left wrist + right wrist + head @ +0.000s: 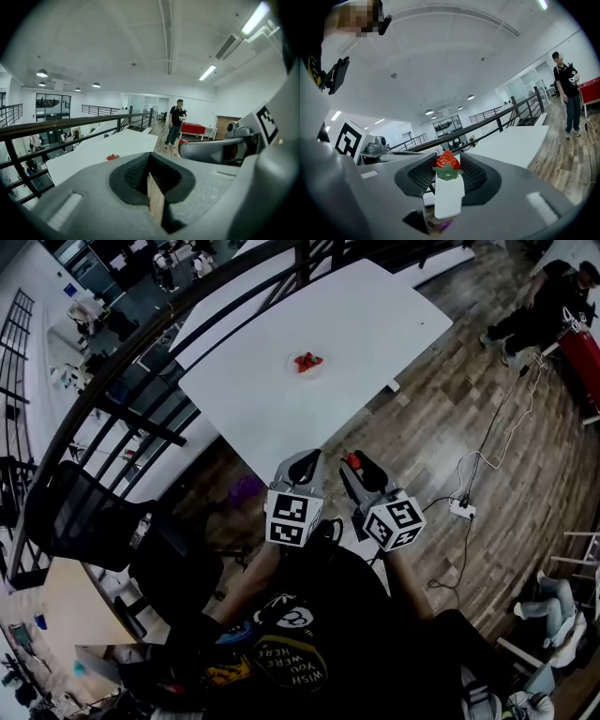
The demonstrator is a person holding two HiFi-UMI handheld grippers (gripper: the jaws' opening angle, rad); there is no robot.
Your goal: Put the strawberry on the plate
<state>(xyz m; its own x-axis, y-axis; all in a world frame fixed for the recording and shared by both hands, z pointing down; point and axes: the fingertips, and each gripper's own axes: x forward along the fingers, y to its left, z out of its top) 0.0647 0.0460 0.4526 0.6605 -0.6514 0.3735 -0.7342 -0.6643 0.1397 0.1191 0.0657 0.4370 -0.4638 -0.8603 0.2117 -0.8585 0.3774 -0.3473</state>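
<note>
The strawberry [447, 160] sits clamped between the right gripper [448, 168] fingers, leaf end toward the camera, held up in the air on the near side of the white desk [356, 324]. Out on that desk, a plate [307, 377] carries red fruit [307, 361]. The left gripper [151, 172] fingers are spread, with nothing between them.

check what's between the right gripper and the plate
Head view: between the right gripper, shut on a strawberry, and the plate lie only a strip of wood floor and bare white tabletop.
</note>
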